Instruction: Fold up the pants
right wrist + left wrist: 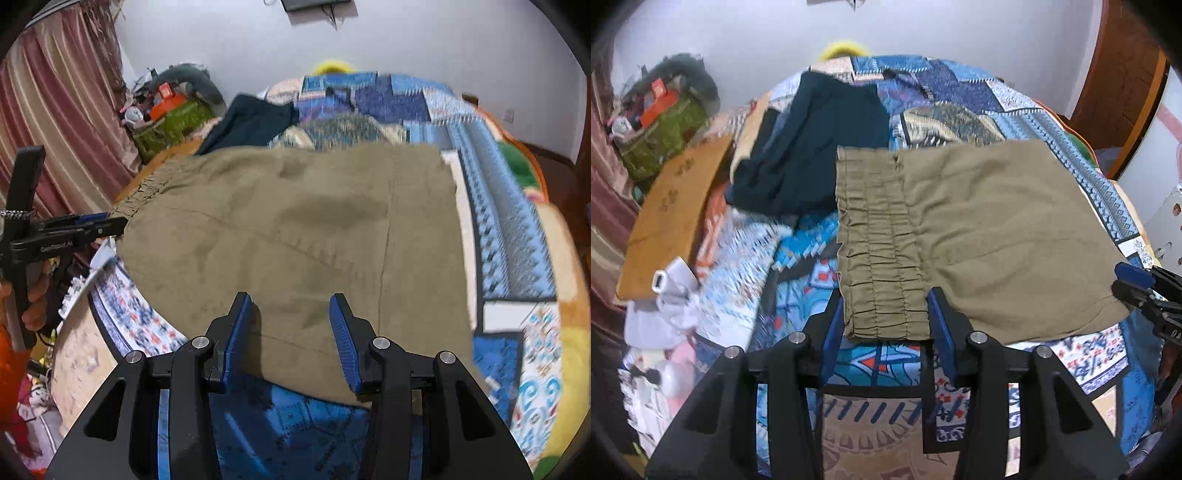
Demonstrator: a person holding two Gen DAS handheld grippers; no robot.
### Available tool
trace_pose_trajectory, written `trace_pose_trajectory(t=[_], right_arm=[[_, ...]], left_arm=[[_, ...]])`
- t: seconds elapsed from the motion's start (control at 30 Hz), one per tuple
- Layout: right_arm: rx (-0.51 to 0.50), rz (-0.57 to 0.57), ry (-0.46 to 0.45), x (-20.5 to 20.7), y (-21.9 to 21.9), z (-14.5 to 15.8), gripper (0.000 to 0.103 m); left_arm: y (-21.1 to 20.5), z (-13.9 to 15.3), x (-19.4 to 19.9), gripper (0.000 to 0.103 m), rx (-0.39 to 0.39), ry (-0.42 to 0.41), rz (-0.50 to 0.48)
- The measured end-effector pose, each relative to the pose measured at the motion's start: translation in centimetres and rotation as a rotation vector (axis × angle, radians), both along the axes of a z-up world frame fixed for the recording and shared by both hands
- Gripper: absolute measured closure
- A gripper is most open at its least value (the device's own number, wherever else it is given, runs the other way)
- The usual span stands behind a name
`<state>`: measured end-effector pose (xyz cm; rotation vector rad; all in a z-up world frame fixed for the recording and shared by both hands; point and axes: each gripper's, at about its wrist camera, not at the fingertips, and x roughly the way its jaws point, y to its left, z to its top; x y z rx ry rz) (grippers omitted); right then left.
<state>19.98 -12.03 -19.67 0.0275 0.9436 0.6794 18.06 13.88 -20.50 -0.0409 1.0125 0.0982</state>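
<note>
Olive pants (997, 229) lie folded flat on a blue patterned quilt (997, 99), their gathered elastic waistband (879, 229) at the left end. My left gripper (885, 293) points down over the waistband's near corner. Its blue fingers (833, 325) stand apart on either side of the band, and the cloth is not bunched. In the right wrist view my right gripper (290, 297) hovers open over the near edge of the pants (295, 206), with flat fabric under the gap. Each gripper also shows in the other view: the right gripper (1123, 280) and the left gripper (118, 225).
A dark navy garment (812, 147) lies on the quilt beyond the waistband. A wooden board (672, 206), a white object (668, 284) and a green bag of clutter (665, 125) sit left of the bed. A striped curtain (55, 92) hangs at the left. A person's hand (33, 295) holds the left gripper.
</note>
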Motion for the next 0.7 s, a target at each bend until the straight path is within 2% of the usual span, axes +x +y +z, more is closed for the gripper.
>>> trace_pose_trajectory(t=[0.17,0.43,0.57,0.7], right_arm=[[-0.015,-0.041,0.021,-0.1,-1.8,-0.4,0.064],[-0.060,-0.111,0.037,-1.7,-5.8,-1.4,0.066],[-0.078,-0.120,0.033,-2.3,-6.4,-1.1,0.066],[-0.157,-0.123,0.010,-2.9,-6.7,-1.1,0.066]], left_arm=[[0.5,-0.2,-0.3,0.050,-0.024,-0.016,0.018],[0.8,-0.5,-0.5,0.041,-0.021,-0.027,0.033],[0.6,-0.5,-0.7,0.036,0.004,-0.033,0.031],[0.4,-0.1,-0.7,0.032,0.037,-0.030,0.022]])
